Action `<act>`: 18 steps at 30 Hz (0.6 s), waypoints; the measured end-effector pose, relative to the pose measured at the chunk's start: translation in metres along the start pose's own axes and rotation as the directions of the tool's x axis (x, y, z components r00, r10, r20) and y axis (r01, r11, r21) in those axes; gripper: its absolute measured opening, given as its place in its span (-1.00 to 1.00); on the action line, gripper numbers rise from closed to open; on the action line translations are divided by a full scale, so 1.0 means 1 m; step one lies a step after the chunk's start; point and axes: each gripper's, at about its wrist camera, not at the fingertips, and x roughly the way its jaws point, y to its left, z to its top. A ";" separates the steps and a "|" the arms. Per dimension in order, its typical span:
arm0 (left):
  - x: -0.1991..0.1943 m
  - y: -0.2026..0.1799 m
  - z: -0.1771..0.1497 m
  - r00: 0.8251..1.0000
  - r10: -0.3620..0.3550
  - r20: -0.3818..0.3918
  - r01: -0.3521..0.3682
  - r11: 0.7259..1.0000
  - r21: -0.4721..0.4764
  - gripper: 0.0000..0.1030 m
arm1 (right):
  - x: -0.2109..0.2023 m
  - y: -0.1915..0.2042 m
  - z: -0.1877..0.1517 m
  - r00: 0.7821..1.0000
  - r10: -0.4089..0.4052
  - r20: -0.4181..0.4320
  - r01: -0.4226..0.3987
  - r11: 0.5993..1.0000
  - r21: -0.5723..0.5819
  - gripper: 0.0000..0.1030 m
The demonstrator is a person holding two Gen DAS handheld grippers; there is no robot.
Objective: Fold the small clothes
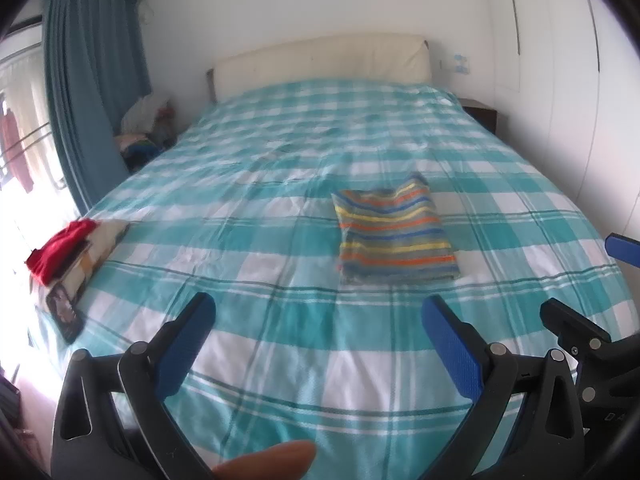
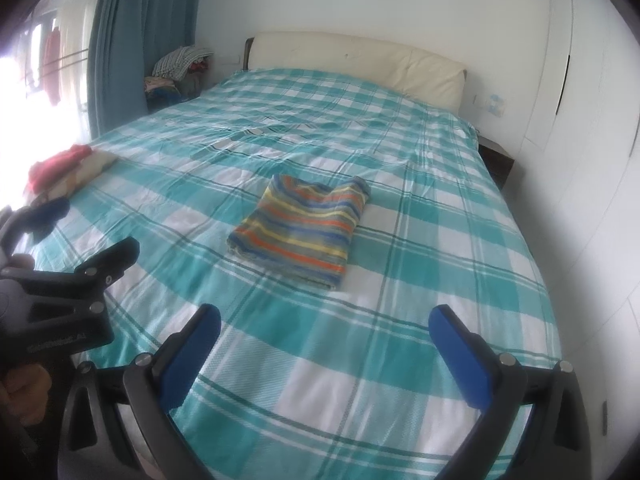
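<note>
- A stack of clothes topped with a red garment sits at the left edge of the bed.
- The left gripper hangs over the bed's near edge, its blue pads spread wide, nothing between them.
- The folded striped garment lies flat near the middle of the bed, well apart from both grippers.
- The right gripper hovers over the near edge too, likewise released and empty.
</note>
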 end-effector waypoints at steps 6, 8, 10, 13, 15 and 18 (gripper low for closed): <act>-0.004 0.000 0.002 1.000 -0.007 0.007 0.007 1.000 -0.005 1.00 | -0.004 0.001 0.001 1.000 0.002 0.009 -0.002 1.000 0.000 0.99; -0.007 0.001 0.002 1.000 -0.009 0.014 0.009 1.000 -0.008 1.00 | -0.005 0.001 0.002 1.000 0.003 0.011 -0.003 1.000 0.004 0.99; -0.011 0.003 0.003 0.999 -0.023 0.026 0.024 1.000 -0.016 1.00 | -0.007 0.003 0.004 1.000 -0.002 0.013 0.002 1.000 0.007 0.99; -0.015 0.007 0.004 0.999 -0.032 0.034 0.033 0.999 -0.034 1.00 | -0.013 0.007 0.008 1.000 -0.016 0.022 0.016 1.000 0.005 0.99; -0.014 0.008 0.005 0.999 -0.029 0.023 0.030 0.999 -0.045 1.00 | -0.017 0.009 0.008 0.999 -0.026 0.027 0.026 1.000 0.007 0.99; -0.011 0.004 0.006 0.999 -0.043 -0.001 0.043 0.998 -0.036 1.00 | -0.023 0.010 0.009 0.999 -0.029 0.033 0.028 0.999 0.021 0.99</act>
